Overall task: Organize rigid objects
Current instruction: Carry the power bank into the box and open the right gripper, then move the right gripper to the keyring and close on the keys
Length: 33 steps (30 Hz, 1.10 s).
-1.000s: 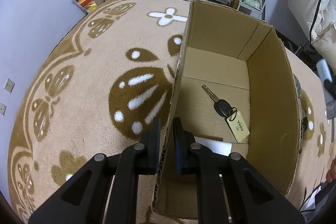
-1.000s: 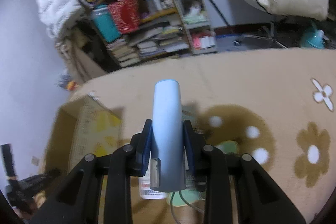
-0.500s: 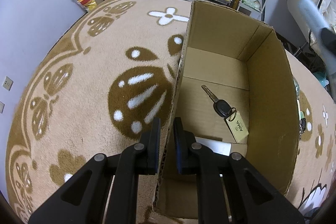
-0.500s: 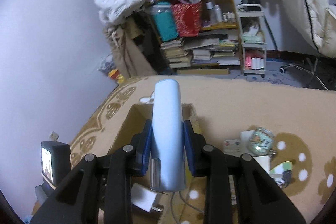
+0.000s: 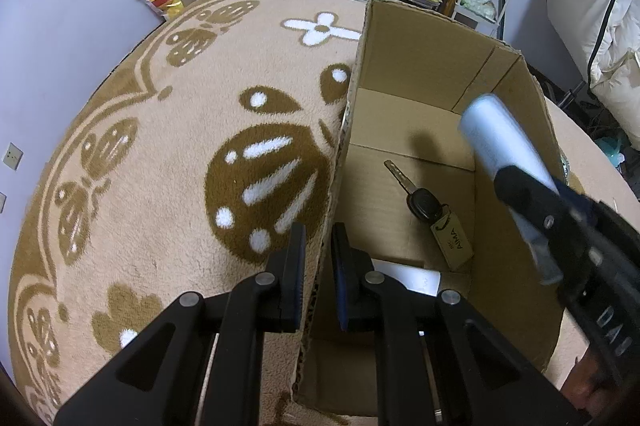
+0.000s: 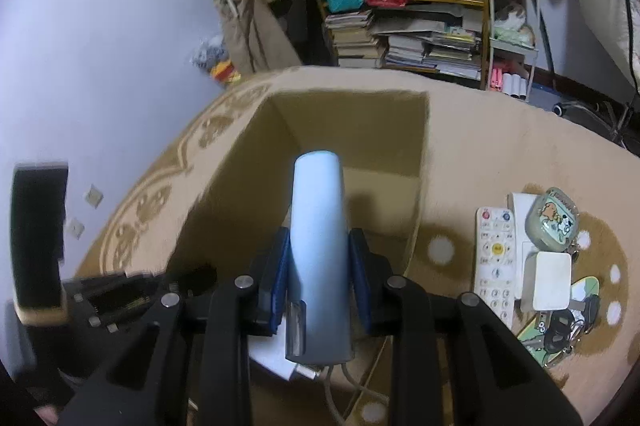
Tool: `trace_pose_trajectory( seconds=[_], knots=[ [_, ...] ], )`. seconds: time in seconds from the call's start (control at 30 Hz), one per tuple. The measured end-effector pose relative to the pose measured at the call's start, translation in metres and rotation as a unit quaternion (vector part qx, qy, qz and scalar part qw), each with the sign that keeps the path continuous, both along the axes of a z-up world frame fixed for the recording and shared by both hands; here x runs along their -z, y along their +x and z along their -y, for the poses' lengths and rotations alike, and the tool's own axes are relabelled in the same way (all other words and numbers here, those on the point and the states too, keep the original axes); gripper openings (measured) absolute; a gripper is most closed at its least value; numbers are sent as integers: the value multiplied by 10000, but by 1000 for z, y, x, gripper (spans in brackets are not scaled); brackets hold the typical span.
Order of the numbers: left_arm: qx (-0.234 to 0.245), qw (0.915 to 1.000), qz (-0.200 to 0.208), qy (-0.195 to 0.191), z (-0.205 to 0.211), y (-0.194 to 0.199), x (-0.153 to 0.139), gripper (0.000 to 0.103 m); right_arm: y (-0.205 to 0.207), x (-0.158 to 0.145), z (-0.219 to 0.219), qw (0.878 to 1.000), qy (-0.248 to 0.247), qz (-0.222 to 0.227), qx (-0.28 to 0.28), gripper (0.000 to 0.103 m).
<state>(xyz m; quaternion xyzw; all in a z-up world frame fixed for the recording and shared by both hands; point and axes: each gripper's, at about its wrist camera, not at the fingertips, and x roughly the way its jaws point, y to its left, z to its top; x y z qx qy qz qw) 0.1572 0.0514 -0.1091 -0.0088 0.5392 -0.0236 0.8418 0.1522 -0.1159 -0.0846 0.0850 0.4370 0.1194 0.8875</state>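
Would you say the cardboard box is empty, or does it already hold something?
Not empty. On the floor of the cardboard box lies a car key with a tan tag, and a white item sits near the front.

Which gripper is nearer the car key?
Left. The left gripper clamps the box wall beside the key; the right gripper hovers above, holding a tube.

left gripper (image 5: 318, 266): black plastic, angular arms w/ cut-outs, silver round screws, blue pads.
right gripper (image 6: 319, 278): same build; black arms, silver screws, blue pads (image 6: 280, 278).
markings: pale embossed lettering on right gripper body, unreadable.
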Motion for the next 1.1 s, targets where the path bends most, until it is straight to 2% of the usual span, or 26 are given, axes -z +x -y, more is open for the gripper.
trace_pose_trajectory(
  seconds=[0.17,0.2,0.23,0.43,0.57,0.73,0.83,0.87,0.9,0.97,1.1],
  knots=[
    [15,10000,5,23,0,1,1,13,1,3,-3,9999,-94,40,-42,28],
    [12,10000,-5,46,0,1,1,15,2,3,-5,9999,-116,58,-86,13],
    [26,10000,-34,-12,0,1,2,14,2,3,-6,9998,-137,46,-124,9],
    [22,10000,-48,62,-1,1,3,14,2,-4,-5,9999,-57,69,-140,9],
    [23,10000,-52,60,0,1,3,14,2,-11,0,9997,-247,-83,-23,9],
    [24,10000,-45,72,-1,0,3,14,2,-29,16,9992,-379,13,134,14],
    [5,10000,-67,33,-1,0,3,14,3,-39,31,9979,-592,57,258,24],
    [0,10000,-74,23,-1,0,2,14,2,-41,36,9976,-626,77,295,35],
    [-3,10000,-79,15,-1,0,2,14,1,-44,44,9970,-665,104,373,51],
    [-3,10000,-80,20,-1,0,2,14,0,-46,59,9958,-703,134,566,70],
    [-15,10000,-72,43,-1,1,3,14,1,-39,94,9921,-694,-105,1040,83]
  ],
)
